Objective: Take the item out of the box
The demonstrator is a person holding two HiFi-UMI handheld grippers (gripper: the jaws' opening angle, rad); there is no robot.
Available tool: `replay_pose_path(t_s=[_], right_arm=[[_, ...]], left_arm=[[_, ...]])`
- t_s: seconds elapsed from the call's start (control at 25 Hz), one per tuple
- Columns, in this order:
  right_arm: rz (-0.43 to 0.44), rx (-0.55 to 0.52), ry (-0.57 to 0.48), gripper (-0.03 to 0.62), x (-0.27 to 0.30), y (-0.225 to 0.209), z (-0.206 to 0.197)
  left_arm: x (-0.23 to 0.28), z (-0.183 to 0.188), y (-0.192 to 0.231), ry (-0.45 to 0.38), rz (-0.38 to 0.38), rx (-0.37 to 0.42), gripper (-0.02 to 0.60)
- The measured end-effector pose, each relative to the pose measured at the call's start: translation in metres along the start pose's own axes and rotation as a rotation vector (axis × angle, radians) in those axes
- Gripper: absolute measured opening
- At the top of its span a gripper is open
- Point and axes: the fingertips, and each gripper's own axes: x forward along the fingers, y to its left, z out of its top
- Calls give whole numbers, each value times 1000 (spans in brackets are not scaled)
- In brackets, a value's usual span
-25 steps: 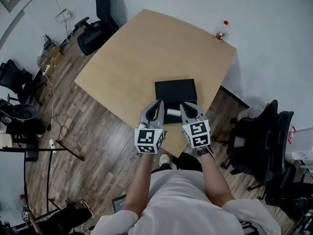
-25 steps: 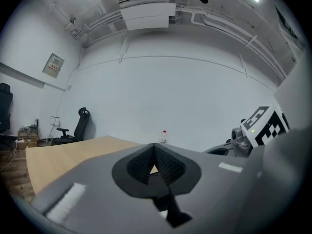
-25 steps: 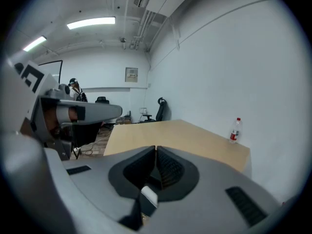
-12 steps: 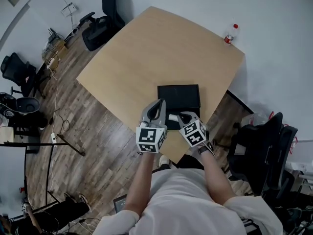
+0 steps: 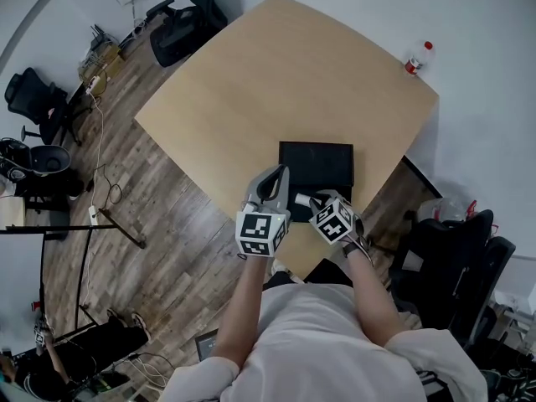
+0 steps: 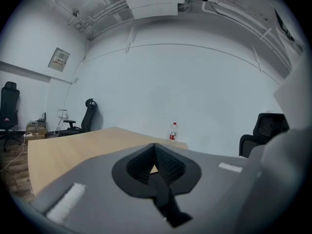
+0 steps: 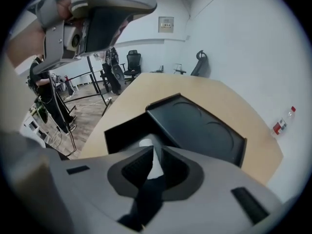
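Note:
A black box lies open near the front edge of the wooden table (image 5: 276, 82). Its lid (image 5: 318, 164) (image 7: 195, 126) is folded flat away from me. The box base (image 7: 119, 130) holds a white item (image 7: 146, 143), which shows in the head view as a white patch (image 5: 301, 199) between the two grippers. My right gripper (image 5: 313, 203) (image 7: 155, 152) tilts steeply down over the base, shut, its tips just above the white item. My left gripper (image 5: 278, 176) (image 6: 154, 147) hovers nearly level at the box's left side, jaws shut with nothing in them.
A red-capped bottle (image 5: 414, 60) (image 6: 172, 131) stands at the table's far corner. Office chairs stand beyond the far left corner (image 5: 180, 32) and to my right (image 5: 456, 249). Cables and stands (image 5: 92, 216) lie on the wooden floor at left.
My right gripper has dropped and tipped downward over the box base. The left gripper has shifted a little forward and lower beside the box.

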Motion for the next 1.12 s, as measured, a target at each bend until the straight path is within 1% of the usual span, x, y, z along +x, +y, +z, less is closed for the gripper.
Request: replay_pose_path(t_s=[0.32, 0.4, 0.48, 0.64, 0.8, 1.0, 1.12], right_arm=[[64, -37, 38, 27, 24, 6, 1], [87, -43, 48, 65, 29, 9, 0], [106, -44, 60, 88, 33, 11, -2], [133, -48, 75, 117, 41, 14, -3], [149, -75, 93, 156, 50, 17, -7], [175, -120, 130, 181, 58, 24, -13], [180, -131, 147, 183, 62, 26, -16]], left_arm=[[8, -9, 23, 33, 33, -26, 9], [9, -10, 26, 40, 38, -28, 9], [11, -12, 27, 46, 39, -27, 9], [12, -14, 29, 53, 39, -27, 9], [10, -17, 35, 63, 48, -29, 9], [9, -15, 41, 61, 56, -39, 9], [8, -15, 42, 60, 54, -38, 9]])
